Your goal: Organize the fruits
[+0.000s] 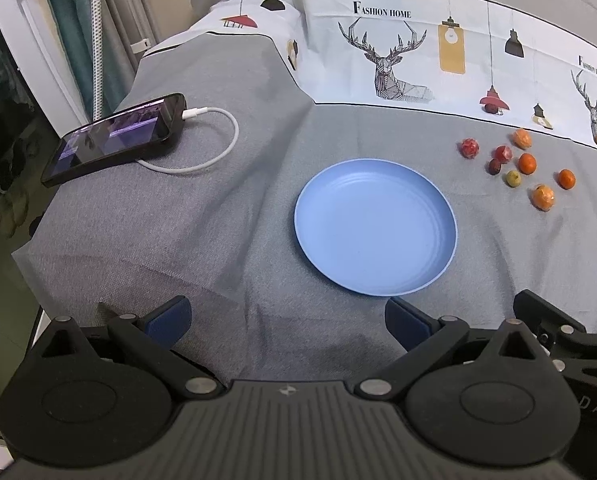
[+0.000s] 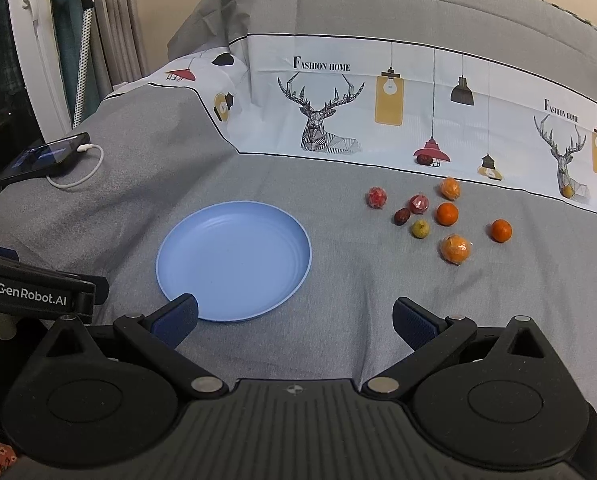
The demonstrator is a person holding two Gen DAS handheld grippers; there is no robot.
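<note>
Inspector A: Right view alone shows the left gripper's branded side. Small loose fruits beside round blue plastic plate, mid-bed.

Inspector B: Left gripper, right gripper: jaws wide apart, holding nothing.

1. One blue plate sat on the grey cloth.
2. Eight small fruits lay in a loose cluster at about two o'clock from the plate.
3. Two were bare oranges.
4. Two were oranges in clear wrap.
5. Two were red wrapped fruits.
6. One was a dark red date-like fruit.
7. One was a yellow-green fruit.
8. One phone with one white cable lay at ten o'clock.
9. Two grippers showed.
</note>
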